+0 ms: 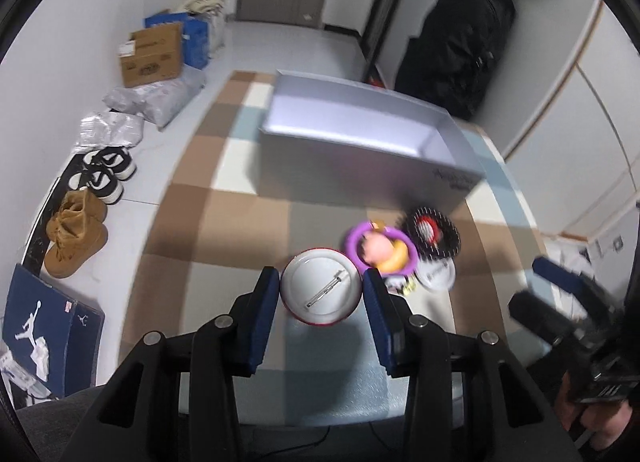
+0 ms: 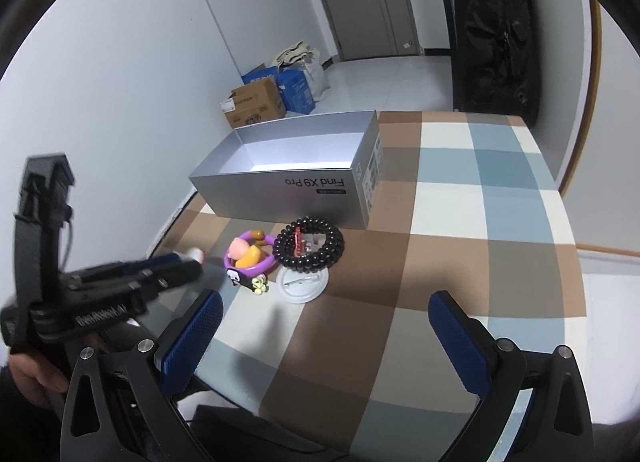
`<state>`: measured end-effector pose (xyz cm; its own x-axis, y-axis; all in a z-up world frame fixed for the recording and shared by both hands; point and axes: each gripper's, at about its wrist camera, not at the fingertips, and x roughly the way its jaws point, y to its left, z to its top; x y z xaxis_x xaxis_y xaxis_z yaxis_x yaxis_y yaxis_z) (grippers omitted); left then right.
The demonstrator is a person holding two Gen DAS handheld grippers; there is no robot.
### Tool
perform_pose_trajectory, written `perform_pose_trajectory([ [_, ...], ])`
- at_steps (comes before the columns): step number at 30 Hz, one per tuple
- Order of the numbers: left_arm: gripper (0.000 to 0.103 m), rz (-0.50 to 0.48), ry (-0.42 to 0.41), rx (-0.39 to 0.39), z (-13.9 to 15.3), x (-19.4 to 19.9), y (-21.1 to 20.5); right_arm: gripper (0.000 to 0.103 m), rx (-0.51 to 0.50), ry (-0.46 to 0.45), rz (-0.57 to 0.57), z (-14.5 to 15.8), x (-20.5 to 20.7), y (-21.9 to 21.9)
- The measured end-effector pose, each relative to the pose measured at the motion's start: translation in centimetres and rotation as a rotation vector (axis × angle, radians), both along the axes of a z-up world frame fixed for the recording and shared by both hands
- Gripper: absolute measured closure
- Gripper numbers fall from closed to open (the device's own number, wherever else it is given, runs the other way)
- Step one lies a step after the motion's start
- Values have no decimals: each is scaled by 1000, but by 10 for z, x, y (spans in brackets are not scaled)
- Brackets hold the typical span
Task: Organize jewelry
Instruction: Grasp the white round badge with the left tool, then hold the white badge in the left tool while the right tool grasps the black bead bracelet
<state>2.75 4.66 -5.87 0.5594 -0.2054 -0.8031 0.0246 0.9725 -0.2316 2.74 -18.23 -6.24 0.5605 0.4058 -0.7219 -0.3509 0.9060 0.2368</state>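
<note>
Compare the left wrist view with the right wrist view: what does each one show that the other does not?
Only the left wrist view shows the round white pin badge gripped flat between the left gripper pads, plus brown boots on the floor. Only the right wrist view shows the open right gripper and the box lettering. Both show the open grey cardboard box, black bead bracelet and purple ring toy.

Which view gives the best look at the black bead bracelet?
The right wrist view: the black bead bracelet is sharp there, a full ring lying before the silver box, overlapping a white pin badge. The left wrist view shows the bracelet blurred, behind the purple ring toy.
</note>
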Motion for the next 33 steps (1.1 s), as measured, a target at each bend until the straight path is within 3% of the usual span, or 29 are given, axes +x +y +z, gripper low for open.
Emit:
perform_pose_trajectory([
  [4,66,36,-30,-44,5,2,10,2,-19,-20,16,0,0,9],
  [12,66,49,-31,-109,3,9,19,22,-24,-4,20,-6,16,21],
  [19,66,50,-42,-138,6,12,25,31,-40,-13,42,-11,31,36],
  [23,66,44,-45,-135,7,14,23,46,-44,22,41,-20,43,40],
  [33,66,47,-35,-118,5,25,20,47,-110,5,90,-26,50,57],
])
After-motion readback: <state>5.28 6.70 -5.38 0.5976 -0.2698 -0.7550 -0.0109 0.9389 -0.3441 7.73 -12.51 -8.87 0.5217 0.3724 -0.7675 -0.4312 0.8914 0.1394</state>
